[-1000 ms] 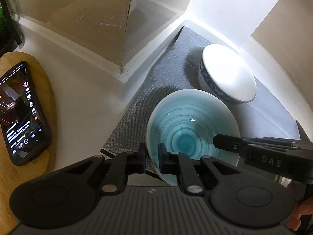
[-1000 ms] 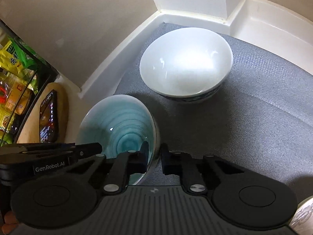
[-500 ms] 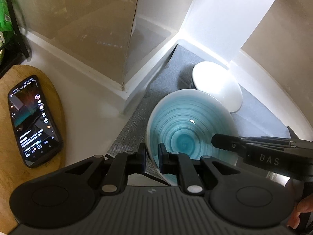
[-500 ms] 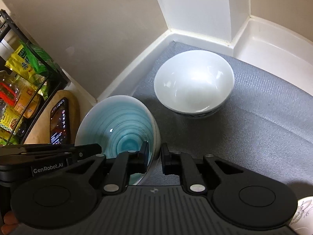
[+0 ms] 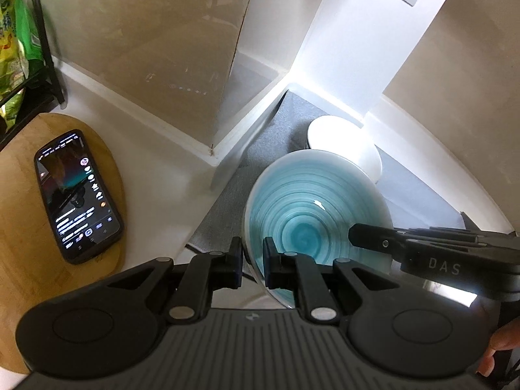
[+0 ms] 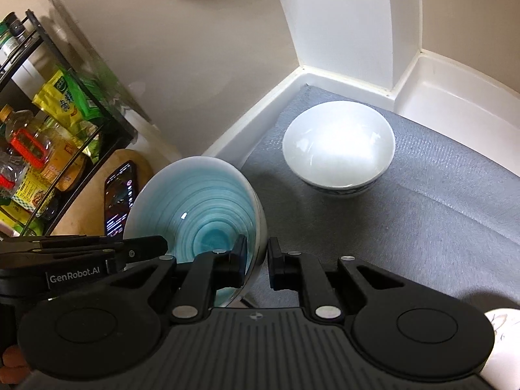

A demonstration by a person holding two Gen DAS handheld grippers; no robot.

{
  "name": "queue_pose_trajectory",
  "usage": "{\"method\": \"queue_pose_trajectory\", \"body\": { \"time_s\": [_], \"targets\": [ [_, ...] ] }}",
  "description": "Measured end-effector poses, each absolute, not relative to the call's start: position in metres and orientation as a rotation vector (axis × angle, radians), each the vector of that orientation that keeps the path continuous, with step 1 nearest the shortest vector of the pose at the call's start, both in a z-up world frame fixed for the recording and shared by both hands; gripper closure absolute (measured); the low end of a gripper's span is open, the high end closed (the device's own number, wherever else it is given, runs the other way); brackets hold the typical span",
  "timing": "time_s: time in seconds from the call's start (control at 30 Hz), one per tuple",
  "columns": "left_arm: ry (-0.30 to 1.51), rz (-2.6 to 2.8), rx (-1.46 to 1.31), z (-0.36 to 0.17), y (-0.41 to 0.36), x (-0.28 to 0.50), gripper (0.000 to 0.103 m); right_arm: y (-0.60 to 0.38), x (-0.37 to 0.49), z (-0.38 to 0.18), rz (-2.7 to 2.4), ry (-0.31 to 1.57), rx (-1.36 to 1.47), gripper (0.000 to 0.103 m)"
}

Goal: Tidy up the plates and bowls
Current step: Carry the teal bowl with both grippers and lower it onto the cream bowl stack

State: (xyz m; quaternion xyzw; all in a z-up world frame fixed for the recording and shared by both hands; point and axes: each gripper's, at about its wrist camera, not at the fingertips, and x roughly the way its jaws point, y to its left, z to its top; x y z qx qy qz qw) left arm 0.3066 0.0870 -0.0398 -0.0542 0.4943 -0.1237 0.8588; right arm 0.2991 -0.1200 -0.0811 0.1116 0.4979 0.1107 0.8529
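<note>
The grey mat is my landmark, laid in the counter corner as the place for crockery. On it, near the corner, the white bowl sits upright. At the mat's near-left edge I hold the blue bowl lifted and tilted. My left gripper pinches its left rim and my right gripper pinches the opposite rim, steadying it for nesting, I judge. A phone lies well left of the mat.

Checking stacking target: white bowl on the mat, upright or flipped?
Upright. The right wrist view shows the white bowl with its hollow facing up, base on the grey mat. Nothing visible inside, though glare covers part of it.
</note>
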Motion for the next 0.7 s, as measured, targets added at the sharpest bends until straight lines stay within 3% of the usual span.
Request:
{"method": "queue_pose_trajectory", "body": {
  "time_s": [0.7],
  "targets": [
    [1.139,-0.253,-0.070,-0.049,0.107,0.241,0.089,-0.098,0.243,-0.089,0.288,1.135,0.243,0.088]
  ]
}}
